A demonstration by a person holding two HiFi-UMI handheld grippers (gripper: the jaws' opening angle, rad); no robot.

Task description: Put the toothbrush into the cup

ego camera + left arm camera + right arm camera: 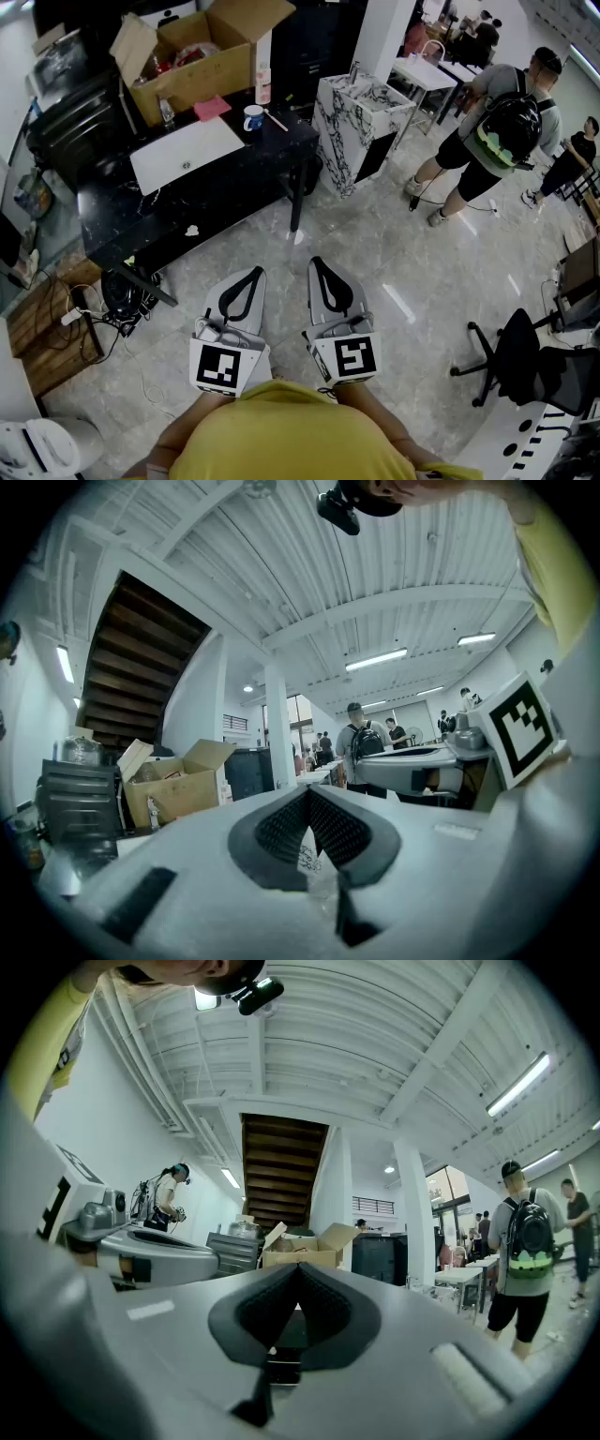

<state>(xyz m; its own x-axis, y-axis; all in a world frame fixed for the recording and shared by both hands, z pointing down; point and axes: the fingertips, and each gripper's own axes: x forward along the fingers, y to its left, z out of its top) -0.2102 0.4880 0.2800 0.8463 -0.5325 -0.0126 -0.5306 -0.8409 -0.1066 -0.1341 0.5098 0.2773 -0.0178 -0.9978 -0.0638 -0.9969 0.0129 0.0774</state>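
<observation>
Left claw [307, 795]: jaws closed tip to tip with nothing between them. It is held level over the marble floor [375, 253], well apart from the worktop [225, 199].
Right claw [296, 1267]: jaws shut and empty, level, just beside the left claw.
Cup [253, 117]: white with blue, upright near the far right corner of the black worktop.
Toothbrush [276, 120]: a thin stick lying flat on the worktop just right of the cup, outside it. Whether the two touch cannot be told.
Cardboard box [202, 58]: open, flaps up, on the worktop behind the cup.
White board [186, 153]: flat on the worktop, left of the cup.
Person with backpack [497, 131]: standing on the floor, far right.
</observation>
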